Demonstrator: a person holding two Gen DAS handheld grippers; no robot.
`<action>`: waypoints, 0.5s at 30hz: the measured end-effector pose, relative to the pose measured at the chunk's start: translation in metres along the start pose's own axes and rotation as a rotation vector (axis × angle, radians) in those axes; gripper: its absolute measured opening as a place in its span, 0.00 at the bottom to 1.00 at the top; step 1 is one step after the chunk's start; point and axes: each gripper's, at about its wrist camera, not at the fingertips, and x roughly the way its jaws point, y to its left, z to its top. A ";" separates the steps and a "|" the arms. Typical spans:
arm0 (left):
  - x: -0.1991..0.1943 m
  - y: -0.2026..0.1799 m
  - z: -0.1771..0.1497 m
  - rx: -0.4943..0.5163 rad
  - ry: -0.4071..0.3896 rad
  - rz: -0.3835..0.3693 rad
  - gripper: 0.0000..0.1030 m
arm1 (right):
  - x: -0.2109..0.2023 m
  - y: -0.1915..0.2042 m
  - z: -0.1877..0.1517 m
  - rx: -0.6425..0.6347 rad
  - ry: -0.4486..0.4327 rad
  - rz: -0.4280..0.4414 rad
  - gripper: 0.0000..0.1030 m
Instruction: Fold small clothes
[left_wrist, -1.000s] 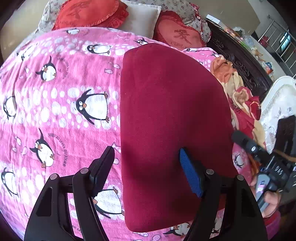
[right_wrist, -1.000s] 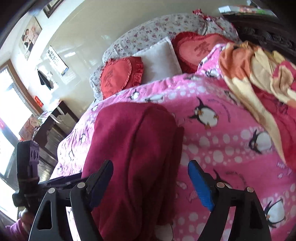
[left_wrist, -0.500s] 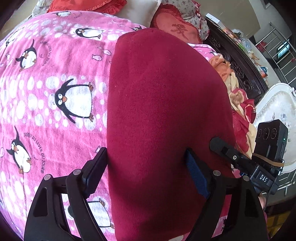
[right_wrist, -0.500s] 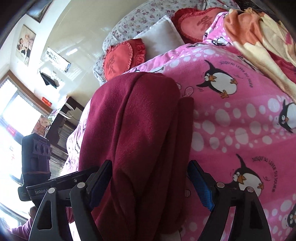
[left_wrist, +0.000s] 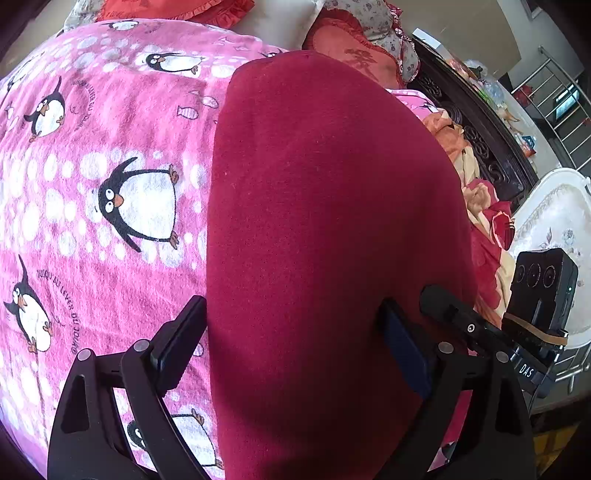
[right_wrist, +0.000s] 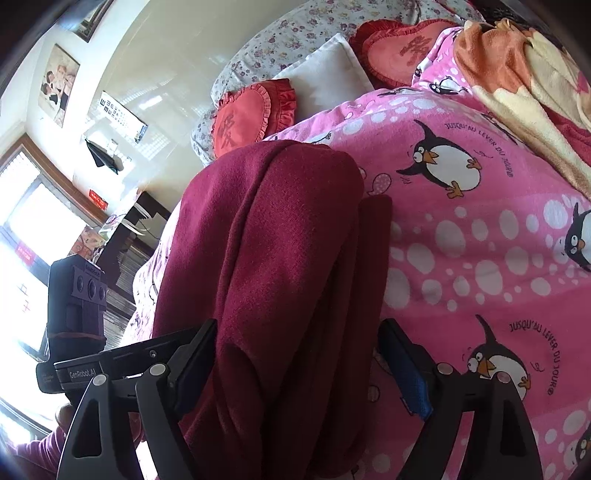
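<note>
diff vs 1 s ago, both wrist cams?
Both grippers dropped closer to the folded maroon garment, which now fills more of each view. The left gripper is opening around its near end; no pad presses. The right gripper stays wide, straddling its edge. The garment stays flat on the penguin blanket.

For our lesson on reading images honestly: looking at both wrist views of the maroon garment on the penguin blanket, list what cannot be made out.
- Left wrist view: the maroon garment runs off the bottom edge, so its near hem is unseen.
- Left wrist view: the left gripper jaws are opening; the cloth hides the gap between them.
- Right wrist view: the right gripper straddles bunched folds that hide pad contact.
- Both views: the garment type is unclear.
</note>
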 end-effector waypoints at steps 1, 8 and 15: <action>0.000 0.000 0.000 0.002 -0.001 0.002 0.91 | 0.000 -0.001 -0.001 -0.002 0.000 0.001 0.82; 0.004 -0.003 0.001 0.003 -0.004 0.002 0.91 | -0.003 0.001 -0.008 -0.014 -0.002 -0.004 0.82; 0.006 -0.005 0.002 0.001 -0.003 0.000 0.92 | -0.002 0.008 -0.010 -0.025 0.002 -0.012 0.81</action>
